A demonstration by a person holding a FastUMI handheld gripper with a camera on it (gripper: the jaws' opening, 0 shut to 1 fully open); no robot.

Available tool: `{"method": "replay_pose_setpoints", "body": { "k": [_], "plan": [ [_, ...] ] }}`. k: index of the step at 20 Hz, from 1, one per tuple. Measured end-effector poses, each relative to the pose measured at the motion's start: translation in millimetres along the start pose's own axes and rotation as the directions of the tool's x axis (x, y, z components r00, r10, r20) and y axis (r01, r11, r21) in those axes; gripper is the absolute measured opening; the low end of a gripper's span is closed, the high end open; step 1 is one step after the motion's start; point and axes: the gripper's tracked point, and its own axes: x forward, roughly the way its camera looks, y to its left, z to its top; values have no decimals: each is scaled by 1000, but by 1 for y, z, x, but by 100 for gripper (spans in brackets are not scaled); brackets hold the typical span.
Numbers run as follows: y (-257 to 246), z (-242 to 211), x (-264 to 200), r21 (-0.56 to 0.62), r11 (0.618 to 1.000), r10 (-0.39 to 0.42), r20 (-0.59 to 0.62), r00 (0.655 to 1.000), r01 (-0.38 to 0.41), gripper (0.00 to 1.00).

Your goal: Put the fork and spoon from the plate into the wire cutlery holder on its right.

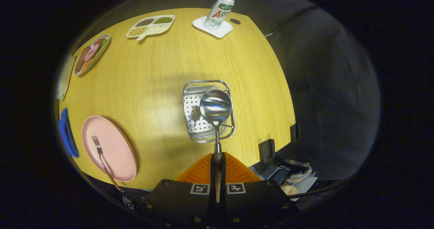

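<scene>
we've got the gripper (217, 159) clamped tight on the spoon (216, 107) handle, bowl hanging over the wire holder (190, 96), fork (101, 157) on the pink plate (117, 147)

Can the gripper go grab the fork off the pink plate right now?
Probably not yet: the gripper is shut on the spoon, held above the wire holder. The fork lies uncovered on the plate.

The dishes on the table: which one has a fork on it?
The pink plate, left of the gripper. A fork lies on it. The gripper's fingers are shut on the spoon over the wire cutlery holder.
</scene>
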Motion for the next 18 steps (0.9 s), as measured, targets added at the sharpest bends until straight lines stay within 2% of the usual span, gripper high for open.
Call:
{"method": "replay_pose_setpoints", "body": {
  "k": [5,9,10,12,18],
  "plan": [
    [5,0,6,-32,999,23,-58,998,-25,4],
    [0,8,3,-60,998,1,-52,999,-4,11],
    [2,14,0,-56,998,11,-36,999,-13,27],
    [2,21,-5,-53,998,22,-3,1000,-23,37],
    [0,24,-12,-41,999,23,25,999,-22,37]
  ]
}}
